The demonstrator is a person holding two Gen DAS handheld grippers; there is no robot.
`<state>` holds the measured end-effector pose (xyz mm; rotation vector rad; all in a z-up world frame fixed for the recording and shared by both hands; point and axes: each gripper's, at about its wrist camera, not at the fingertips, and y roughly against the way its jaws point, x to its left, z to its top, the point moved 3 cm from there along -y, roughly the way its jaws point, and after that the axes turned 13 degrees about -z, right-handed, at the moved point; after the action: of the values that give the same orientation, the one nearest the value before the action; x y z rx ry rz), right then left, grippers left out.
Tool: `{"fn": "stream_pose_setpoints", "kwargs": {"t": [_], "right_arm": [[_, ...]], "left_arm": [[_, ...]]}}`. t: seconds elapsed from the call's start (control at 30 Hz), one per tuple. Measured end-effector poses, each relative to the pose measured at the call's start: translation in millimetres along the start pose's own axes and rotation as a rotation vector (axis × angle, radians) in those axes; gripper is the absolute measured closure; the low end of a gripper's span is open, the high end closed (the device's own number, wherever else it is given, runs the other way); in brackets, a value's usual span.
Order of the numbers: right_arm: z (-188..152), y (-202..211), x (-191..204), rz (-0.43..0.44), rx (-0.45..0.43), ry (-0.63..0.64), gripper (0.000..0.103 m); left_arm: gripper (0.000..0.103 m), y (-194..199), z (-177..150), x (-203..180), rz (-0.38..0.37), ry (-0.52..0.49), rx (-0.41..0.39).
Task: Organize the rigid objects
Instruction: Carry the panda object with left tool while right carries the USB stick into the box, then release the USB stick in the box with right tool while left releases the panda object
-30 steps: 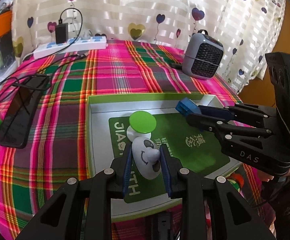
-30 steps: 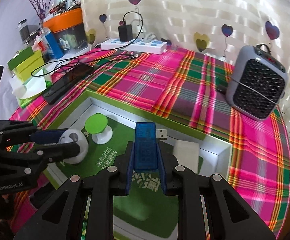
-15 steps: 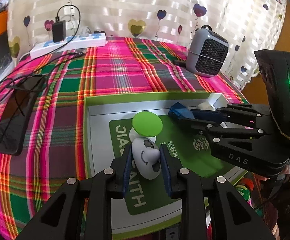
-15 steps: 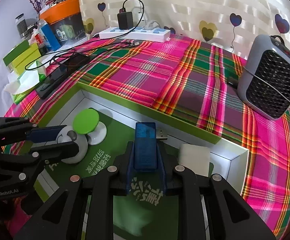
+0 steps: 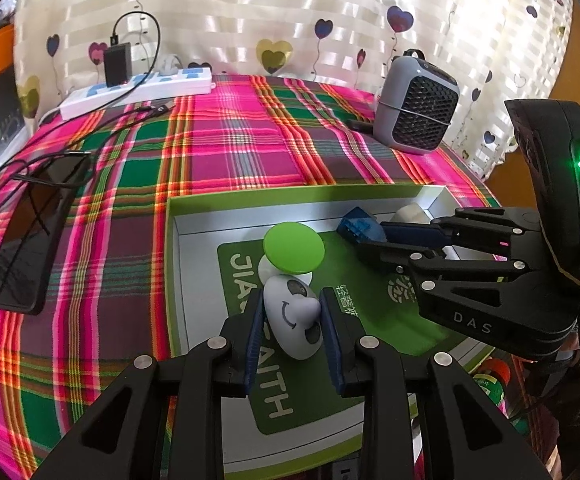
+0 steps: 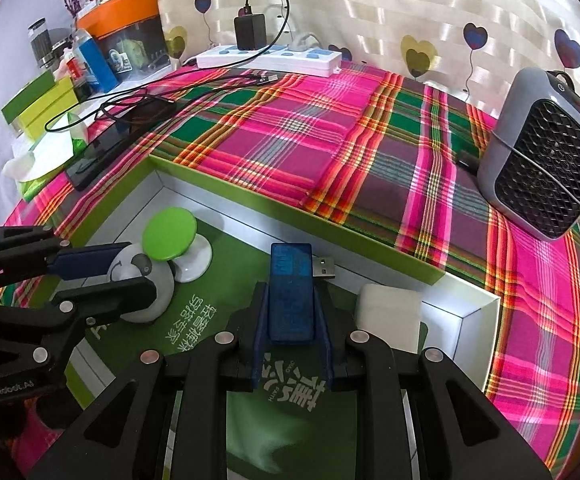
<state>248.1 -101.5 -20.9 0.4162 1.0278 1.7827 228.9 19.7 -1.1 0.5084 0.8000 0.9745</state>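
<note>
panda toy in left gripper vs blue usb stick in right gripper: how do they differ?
Shape: the panda toy is rounded and egg-like; the USB stick is flat and rectangular.
Colour: the panda toy is white with dark patches and a drawn smile; the USB stick is translucent blue with a bare metal plug.
Neighbours: the panda toy sits against the green-topped piece; the USB stick is beside a white block.
Shared: each is clamped between gripper pads over the green box.

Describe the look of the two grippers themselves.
Both are matte black plastic linkages with silver rivets and dark blue finger pads. The right gripper bears white "DAS" lettering and a curved black housing with a green light. The left gripper is printed "GenRobot.AI".
</note>
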Motion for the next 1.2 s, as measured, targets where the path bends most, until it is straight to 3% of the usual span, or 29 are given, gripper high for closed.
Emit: {"fn": "stream_pose_setpoints", "kwargs": {"t": [0.3, 0.47, 0.77, 1.2], "right_arm": [[0.4, -0.6, -0.3, -0.011, 0.004, 0.0, 0.08], [0.5, -0.3, -1.2, -0.02, 0.007, -0.012, 0.066], [0.4, 3.0, -1.1, -0.028, -0.003, -0.022, 0.054], [-1.5, 22.4, -2.0, -0.037, -0.047, -0.063, 0.052]], "left_arm": [[0.074, -0.8, 0.0, 0.0, 0.011, -0.007, 0.006], [0.072, -0.6, -1.1, 0.8, 0.017, -0.009, 0.006], [0.067, 1.0, -3.4, 1.0, 0.012, -0.01, 0.004], [0.062, 12.9, -7.9, -7.3, 0.016, -0.014, -0.016]]}}
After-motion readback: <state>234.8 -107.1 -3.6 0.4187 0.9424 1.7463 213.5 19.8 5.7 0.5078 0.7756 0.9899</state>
